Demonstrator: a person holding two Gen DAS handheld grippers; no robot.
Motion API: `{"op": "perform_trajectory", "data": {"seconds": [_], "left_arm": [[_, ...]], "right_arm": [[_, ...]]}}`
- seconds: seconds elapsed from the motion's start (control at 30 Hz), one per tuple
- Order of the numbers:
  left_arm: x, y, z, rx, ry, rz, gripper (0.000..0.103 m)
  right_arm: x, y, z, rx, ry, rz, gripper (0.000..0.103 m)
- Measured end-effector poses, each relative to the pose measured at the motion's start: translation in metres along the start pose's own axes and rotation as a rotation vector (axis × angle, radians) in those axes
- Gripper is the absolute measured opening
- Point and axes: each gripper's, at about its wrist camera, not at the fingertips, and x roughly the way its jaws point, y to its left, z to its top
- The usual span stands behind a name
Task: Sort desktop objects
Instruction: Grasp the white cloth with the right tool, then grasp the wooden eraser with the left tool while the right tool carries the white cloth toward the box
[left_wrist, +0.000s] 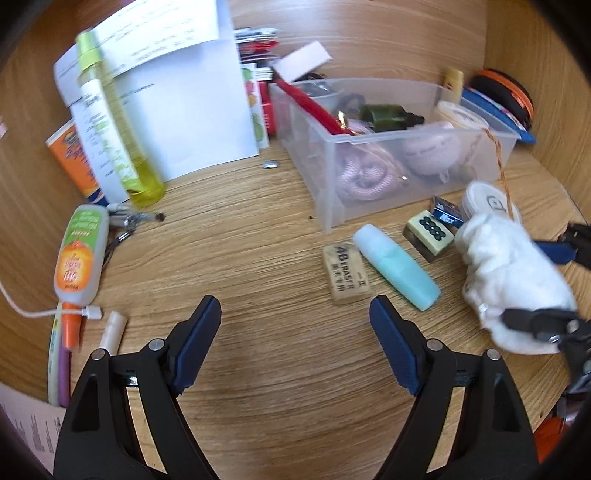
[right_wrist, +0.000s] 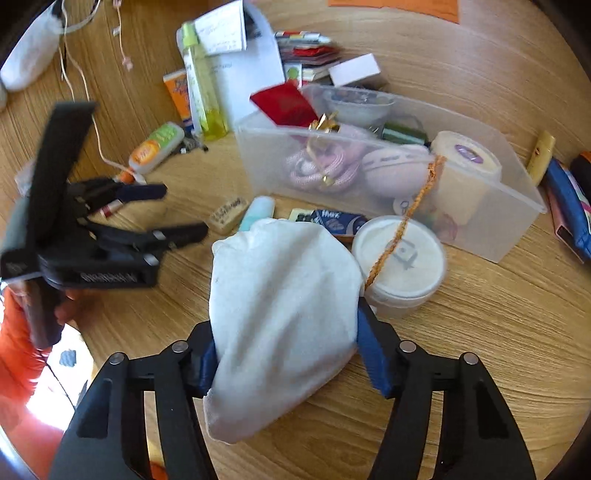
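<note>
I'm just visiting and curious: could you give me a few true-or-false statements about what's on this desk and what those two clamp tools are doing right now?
1. The right hand-held gripper is closed on a white cloth pouch. True.
2. The left hand-held gripper is gripping the eraser. False: its jaws are open and hold nothing; the eraser lies on the wooden desk.
3. The clear plastic bin is empty. False: it holds pink cord, a red item and other things.
4. A light blue tube lies beside the eraser. True.
5. The yellow-green bottle sits inside the bin. False: it is outside, by the white papers.
</note>
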Motion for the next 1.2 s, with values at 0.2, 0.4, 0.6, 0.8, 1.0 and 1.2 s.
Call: {"op": "perform_trajectory", "data": {"seconds": [0.2,0.4,0.6,0.8,1.0,1.2], "left_arm": [[0.009,-0.009,0.006,0.032,0.016,-0.004,0.075],[0.021,-0.008,0.014,0.005,0.036,-0.033,0.062],[0.027,-0.008,0.022,-0.017,0.032,-0.067,0.038],[0.028,-0.004,0.022,-0.05,0.036,-0.06,0.023],[0.016,0.006,0.02,-0.099,0.01,-0.051,0.023],[-0.008,0.006,0.029,-0.104,-0.053,-0.05,0.023]], "right_arm": [[-0.027,-0.009,0.009,0.022,-0.074,0.014,0.059],[-0.059,-0.025,0.019,0.038,-0.162,-0.027,0.059],[-0.073,-0.045,0.03,0.061,-0.22,-0.098,0.059],[-0.08,-0.07,0.037,0.085,-0.248,-0.154,0.059],[-0.083,-0.093,0.049,0.11,-0.271,-0.188,0.059],[-0.078,-0.106,0.066,0.114,-0.288,-0.192,0.059]]}}
